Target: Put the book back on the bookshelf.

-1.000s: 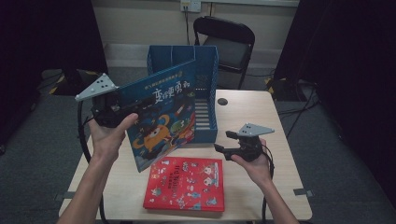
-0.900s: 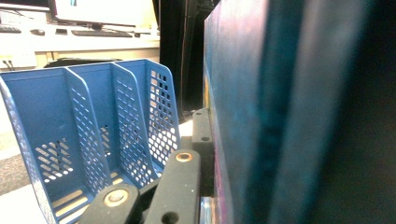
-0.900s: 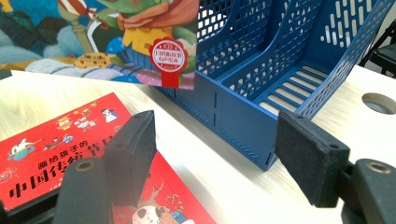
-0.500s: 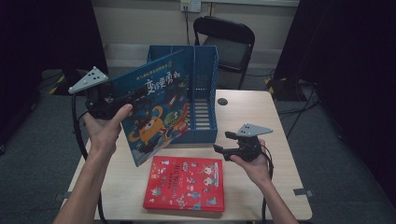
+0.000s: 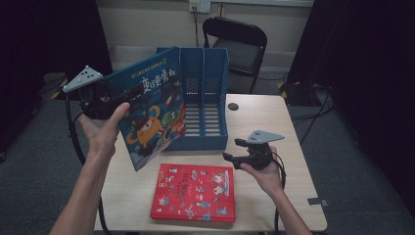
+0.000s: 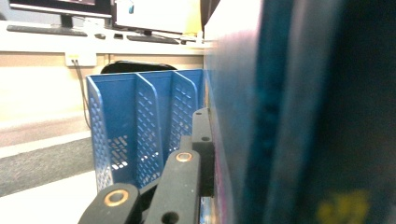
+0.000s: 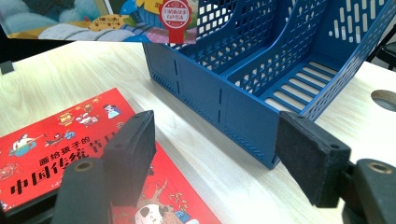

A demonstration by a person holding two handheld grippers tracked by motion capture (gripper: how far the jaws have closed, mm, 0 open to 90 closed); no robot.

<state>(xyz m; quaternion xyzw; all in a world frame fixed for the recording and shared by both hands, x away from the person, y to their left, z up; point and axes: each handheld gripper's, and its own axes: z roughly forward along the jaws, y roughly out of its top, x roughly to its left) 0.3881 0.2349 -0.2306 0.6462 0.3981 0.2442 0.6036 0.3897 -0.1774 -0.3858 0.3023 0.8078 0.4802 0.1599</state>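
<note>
Above the table [image 5: 288,122], left gripper [image 5: 100,100] jaws clamp a raised, tilted blue book [image 5: 149,110]; right gripper [image 5: 240,152] rests low, jaws apart

Red book [image 7: 70,154] showing yellow line "画给孩子的", big "中国传统节日" partly behind jaw. Blue book [image 5: 151,110] bearing white Chinese title, too blurred for reading.

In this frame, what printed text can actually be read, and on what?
"中国传统节日": large yellow title on the red book, partly cut off by the right claw's jaw.
"画给孩子的": smaller line above that title.
Blue book: large white Chinese title, too blurred to read.
Red seal on the blue book: print too small.
</note>
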